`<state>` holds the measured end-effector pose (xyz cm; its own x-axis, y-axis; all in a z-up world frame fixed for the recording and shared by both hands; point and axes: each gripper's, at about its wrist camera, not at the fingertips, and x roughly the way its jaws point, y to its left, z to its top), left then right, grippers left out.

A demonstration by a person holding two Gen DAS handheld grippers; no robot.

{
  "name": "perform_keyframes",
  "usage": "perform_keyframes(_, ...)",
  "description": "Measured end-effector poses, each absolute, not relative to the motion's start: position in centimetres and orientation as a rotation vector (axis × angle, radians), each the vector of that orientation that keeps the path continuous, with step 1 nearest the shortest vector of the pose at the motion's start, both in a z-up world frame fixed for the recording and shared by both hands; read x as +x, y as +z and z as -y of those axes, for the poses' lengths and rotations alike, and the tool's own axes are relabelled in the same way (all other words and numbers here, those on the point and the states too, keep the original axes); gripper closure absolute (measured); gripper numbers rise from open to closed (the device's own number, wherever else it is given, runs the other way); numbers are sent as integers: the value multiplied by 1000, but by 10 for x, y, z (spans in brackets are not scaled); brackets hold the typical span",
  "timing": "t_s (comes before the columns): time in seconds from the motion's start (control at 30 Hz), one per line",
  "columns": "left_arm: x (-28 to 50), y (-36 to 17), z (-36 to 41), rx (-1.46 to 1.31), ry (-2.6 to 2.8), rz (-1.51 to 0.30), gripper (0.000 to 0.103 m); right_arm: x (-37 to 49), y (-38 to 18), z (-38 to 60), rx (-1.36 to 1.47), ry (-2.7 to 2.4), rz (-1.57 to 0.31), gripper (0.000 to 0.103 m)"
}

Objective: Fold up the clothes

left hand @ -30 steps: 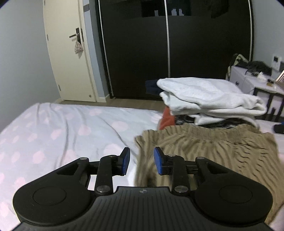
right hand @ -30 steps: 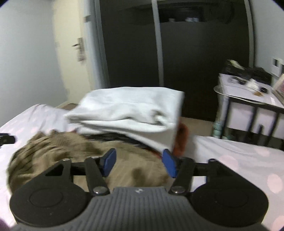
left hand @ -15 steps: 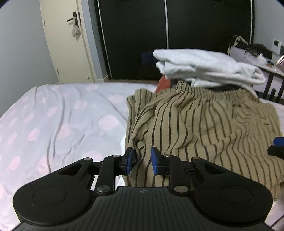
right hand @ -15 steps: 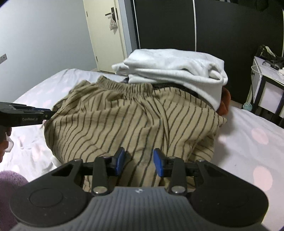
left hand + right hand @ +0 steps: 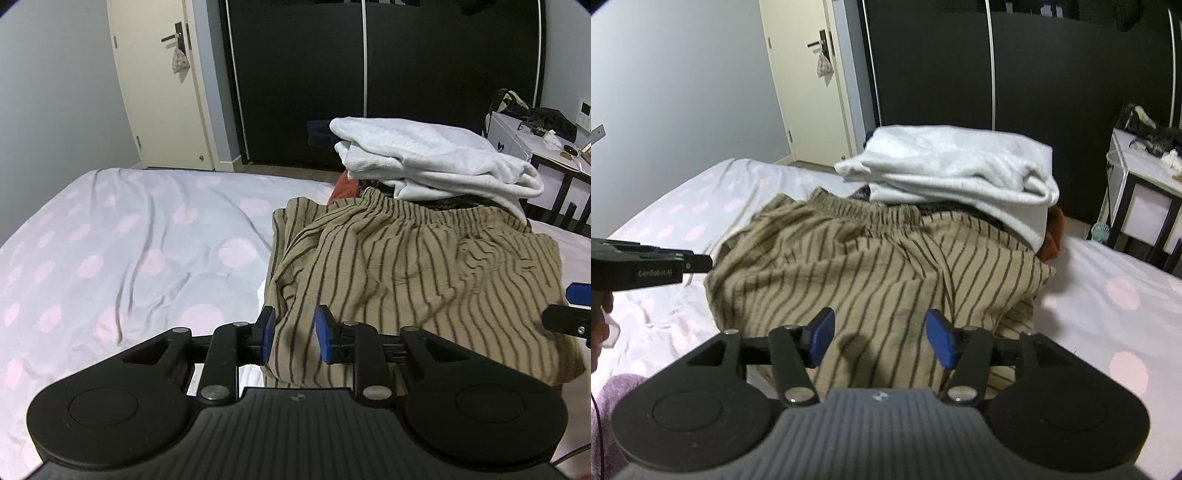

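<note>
A bedroom with a bed, a dark wardrobe and a closed door.

A pale lilac bedsheet with pink round spots (image 5: 122, 258) covers the bed, lightly creased. Behind it stands a tall black sliding-door wardrobe with thin white vertical trims (image 5: 369, 74). To its left is a cream door with a dark lever handle (image 5: 155, 92), a small patterned fabric pouch (image 5: 180, 61) hanging from the handle. At the right, a white-topped side table on black legs (image 5: 1145, 192) carries dark, cluttered items too small to tell.
</note>
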<state>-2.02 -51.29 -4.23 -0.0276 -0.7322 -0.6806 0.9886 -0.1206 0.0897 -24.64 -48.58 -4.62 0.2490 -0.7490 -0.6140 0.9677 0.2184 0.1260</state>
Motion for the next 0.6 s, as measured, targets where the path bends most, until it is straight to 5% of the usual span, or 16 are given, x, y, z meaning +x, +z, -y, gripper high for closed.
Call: perform_keyframes(0.6, -40, -18, 456, 592, -1554, -517, 53, -233, -25, 438, 520, -1240, -459, 41)
